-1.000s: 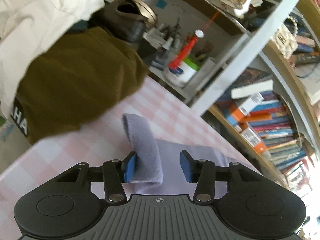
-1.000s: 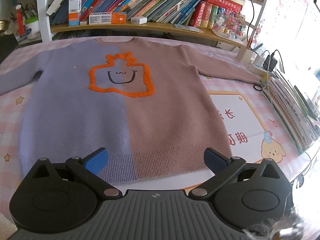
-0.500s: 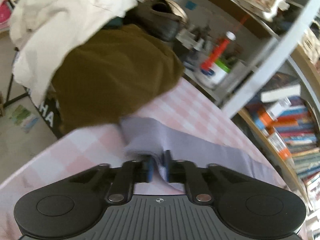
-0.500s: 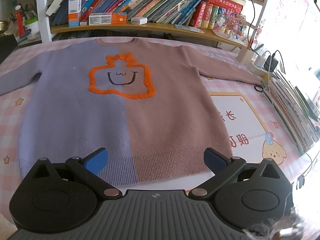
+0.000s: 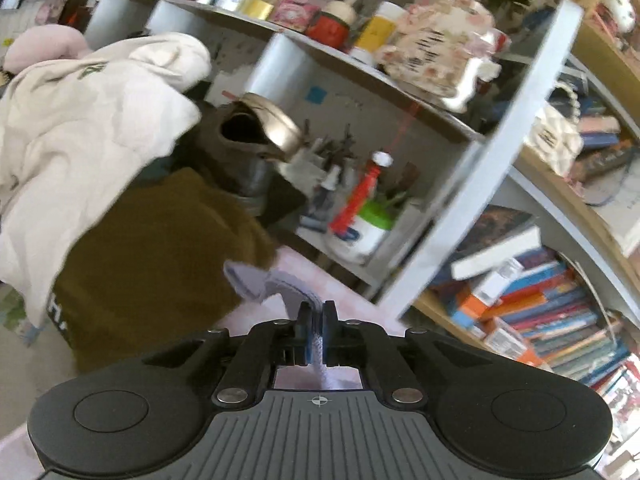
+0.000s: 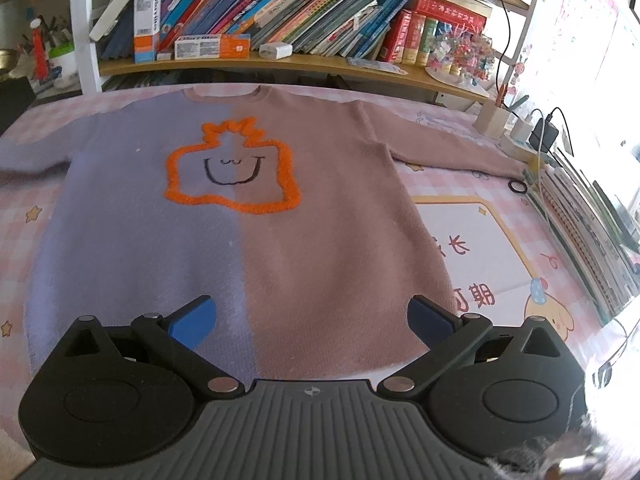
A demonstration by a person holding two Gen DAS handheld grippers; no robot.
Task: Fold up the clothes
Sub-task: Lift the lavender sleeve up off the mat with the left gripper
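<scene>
Left wrist view, bottom centre: left gripper [image 5: 315, 322] pinches the lilac sleeve cuff [image 5: 262, 280], lifted. Right gripper [image 6: 311, 318] gapes wide, holding nothing, over the sweater's [image 6: 240, 216] hem; sweater spread mid-frame, bookshelf [image 6: 280, 62] above.

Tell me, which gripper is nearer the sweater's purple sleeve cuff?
Left. The left gripper is shut on the purple sleeve cuff; the right gripper hangs open over the sweater's bottom hem, away from that sleeve.
</scene>
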